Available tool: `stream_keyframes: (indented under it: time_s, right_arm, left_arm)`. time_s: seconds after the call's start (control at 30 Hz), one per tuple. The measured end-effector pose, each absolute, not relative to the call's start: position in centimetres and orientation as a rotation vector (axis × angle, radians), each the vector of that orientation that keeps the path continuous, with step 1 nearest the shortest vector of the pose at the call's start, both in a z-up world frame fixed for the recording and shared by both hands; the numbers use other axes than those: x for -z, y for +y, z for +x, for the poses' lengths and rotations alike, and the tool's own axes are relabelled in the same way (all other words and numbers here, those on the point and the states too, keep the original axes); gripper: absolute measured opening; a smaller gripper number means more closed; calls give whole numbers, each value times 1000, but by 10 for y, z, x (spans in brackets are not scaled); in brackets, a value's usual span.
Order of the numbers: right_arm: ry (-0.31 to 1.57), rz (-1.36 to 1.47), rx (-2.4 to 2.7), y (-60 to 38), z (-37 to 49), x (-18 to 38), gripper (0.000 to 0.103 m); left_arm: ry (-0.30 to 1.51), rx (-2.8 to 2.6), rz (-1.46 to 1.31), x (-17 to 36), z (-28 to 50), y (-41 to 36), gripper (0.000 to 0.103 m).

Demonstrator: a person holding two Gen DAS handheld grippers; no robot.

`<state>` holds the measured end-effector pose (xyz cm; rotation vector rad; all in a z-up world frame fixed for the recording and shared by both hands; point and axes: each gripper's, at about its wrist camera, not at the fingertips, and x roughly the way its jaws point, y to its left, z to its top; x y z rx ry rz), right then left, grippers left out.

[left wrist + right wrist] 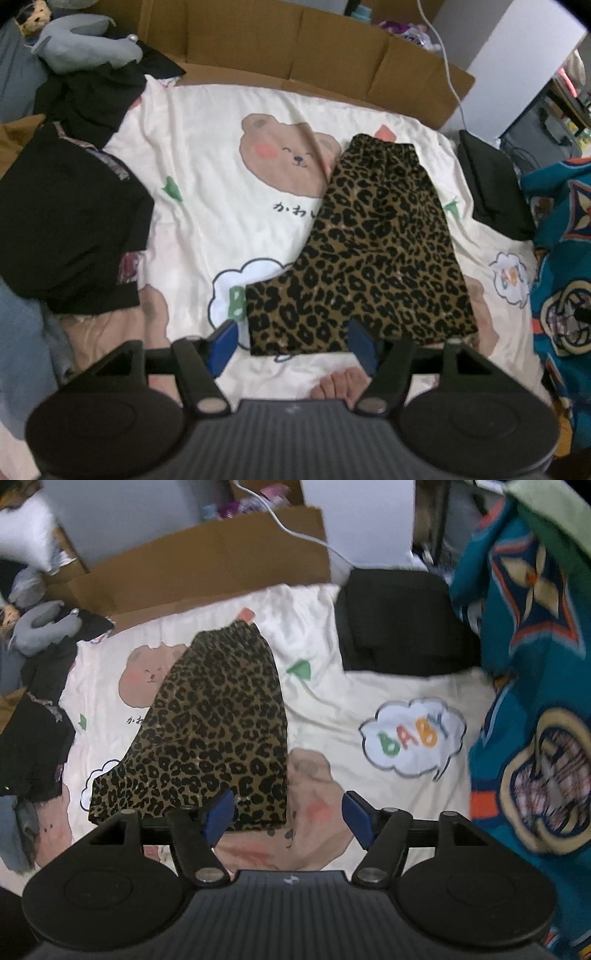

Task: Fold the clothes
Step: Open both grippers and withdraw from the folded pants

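A leopard garment [373,251] lies folded flat on the cream bedsheet [207,177], partly covering the printed bear [284,155] from the bear's right side, its narrow waistband end farthest from the cameras. The left gripper [291,341] hangs above the garment's near hem, jaws spread and holding nothing, the blue fingers [223,341] clear of the cloth. The right gripper [288,816] hovers over the garment's near right corner, also spread and empty. A black pile [70,221] sits well left of the garment, a folded black item [402,624] lies off beyond its right side, and a teal blanket [532,709] lies farther right. Cardboard [314,48] stands behind the sheet's far edge.
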<state>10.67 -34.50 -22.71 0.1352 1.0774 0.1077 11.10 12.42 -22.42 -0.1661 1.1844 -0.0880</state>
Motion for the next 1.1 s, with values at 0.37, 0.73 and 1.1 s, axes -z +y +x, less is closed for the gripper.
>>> stream_keyframes:
  time_s: [0.37,0.73,1.1]
  right_arm:
    - [1058,41,-129,-336,96,204,80]
    - [1077,103,-162,-346,99,218,80]
    - [1131,92,-259,-322,125,258,79]
  left_arm:
    - [1161,59,-155,193,91,139,74]
    - [1157,22,-145,195,95,155,75]
    - [1203,43,-159,236,111,159,73]
